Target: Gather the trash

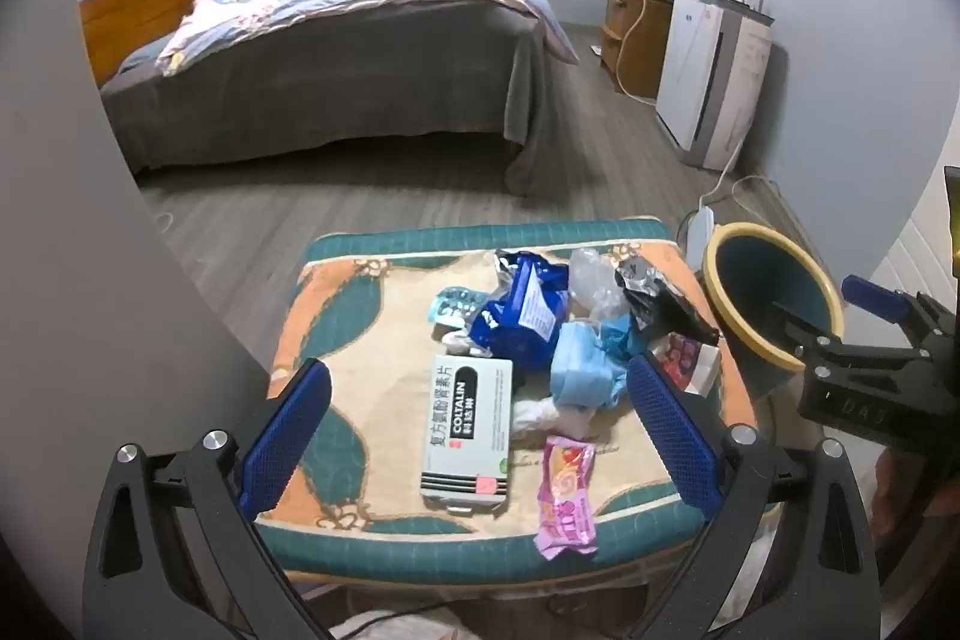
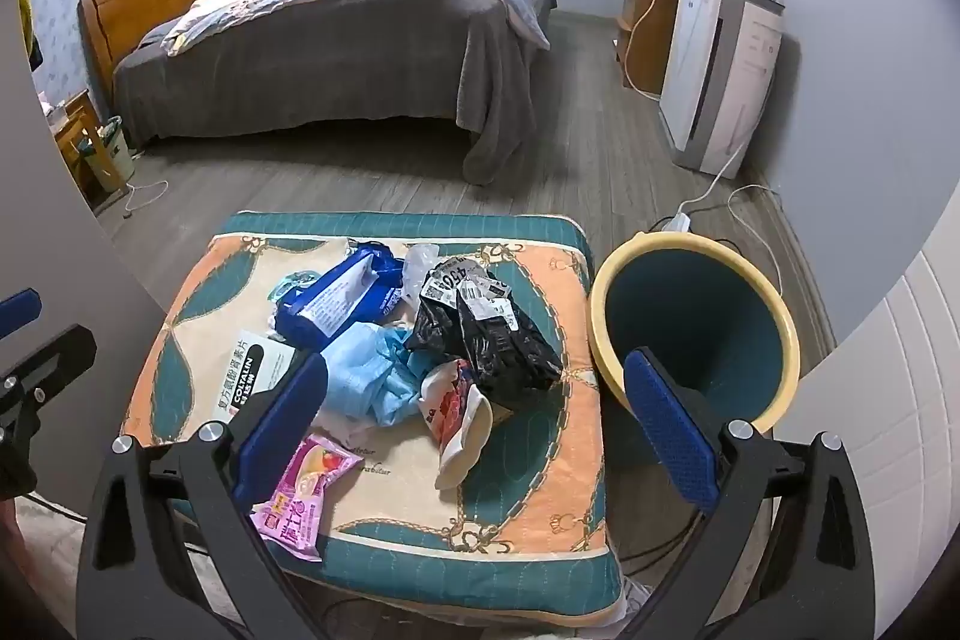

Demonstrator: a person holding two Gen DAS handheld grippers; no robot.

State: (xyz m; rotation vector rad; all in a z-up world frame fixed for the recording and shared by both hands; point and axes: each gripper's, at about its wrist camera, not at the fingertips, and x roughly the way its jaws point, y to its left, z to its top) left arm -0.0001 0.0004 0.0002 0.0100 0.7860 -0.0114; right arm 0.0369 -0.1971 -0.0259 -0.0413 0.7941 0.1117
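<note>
A heap of trash is lying on a patterned cushion with a teal border, and a bin with a pale yellow rim and dark teal inside is standing just beside the cushion's right edge. A white medicine box printed with black lettering is lying flat at the near left of the heap. A pink snack wrapper is lying by the cushion's front edge, just right of the box. Behind the box a crumpled blue packet is sitting with its white label showing, and a wad of light blue cloth is bunching up in the middle. A crinkled black bag with white stickers is resting at the right of the heap, touching a red and white wrapper.

The left gripper is hovering wide open above the near edge of the cushion, gripping nothing. The right gripper is also gaping wide and empty, its right finger showing in front of the bin.
</note>
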